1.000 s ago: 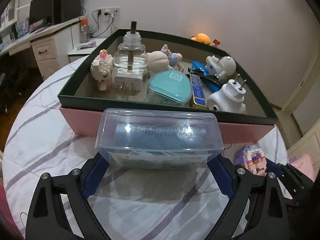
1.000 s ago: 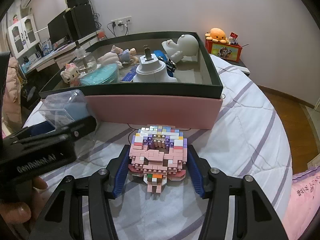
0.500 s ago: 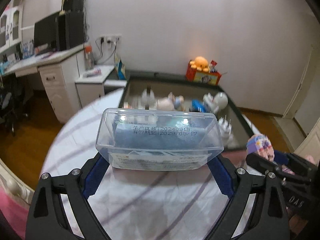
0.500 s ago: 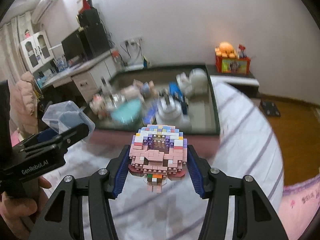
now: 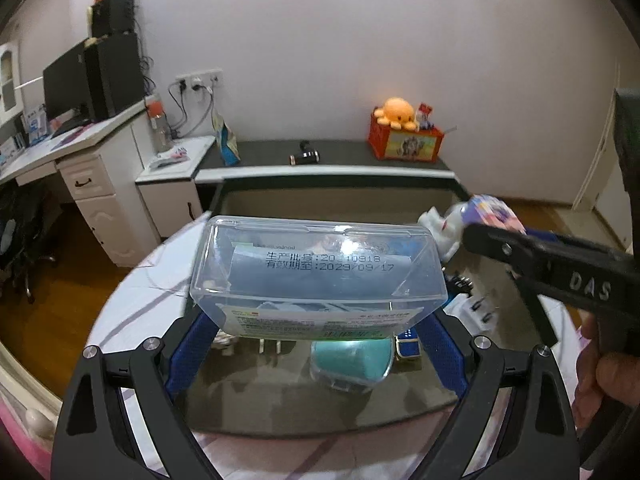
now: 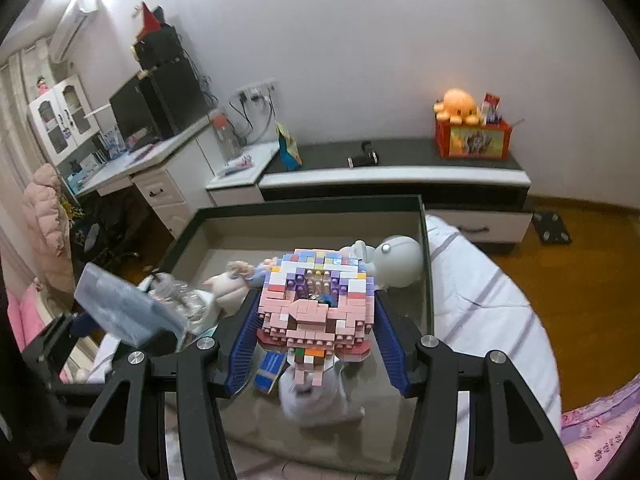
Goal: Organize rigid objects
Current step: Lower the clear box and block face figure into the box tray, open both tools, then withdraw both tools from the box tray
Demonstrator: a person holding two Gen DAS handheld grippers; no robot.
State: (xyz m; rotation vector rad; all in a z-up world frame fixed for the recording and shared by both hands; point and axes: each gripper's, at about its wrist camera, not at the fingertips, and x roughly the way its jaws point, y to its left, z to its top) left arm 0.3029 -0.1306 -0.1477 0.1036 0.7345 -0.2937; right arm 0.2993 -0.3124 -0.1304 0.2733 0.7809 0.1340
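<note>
My left claw (image 5: 318, 354) grips a clear plastic case (image 5: 318, 276) by its ends, jaws spread wide, held in the air over the dark-rimmed box (image 6: 424, 216) on the striped bed. My right claw (image 6: 316, 348) is half closed on a pink brick figure (image 6: 316, 308), above the box's toys; what looks like a white plug (image 6: 320, 400) lies blurred beneath it.

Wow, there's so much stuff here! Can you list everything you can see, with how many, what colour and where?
plastic box: one, clear, in the left gripper.
brick figure: one, pink and pastel, in the right gripper.
tray: one, dark-rimmed, below both grippers.
round-headed toy: one, white, in the tray's far right.
teal case: one, in the tray.
octopus plush: one, orange, on a red box by the wall.
left gripper: black, blue pads.
right gripper: black, blue pads.
</note>
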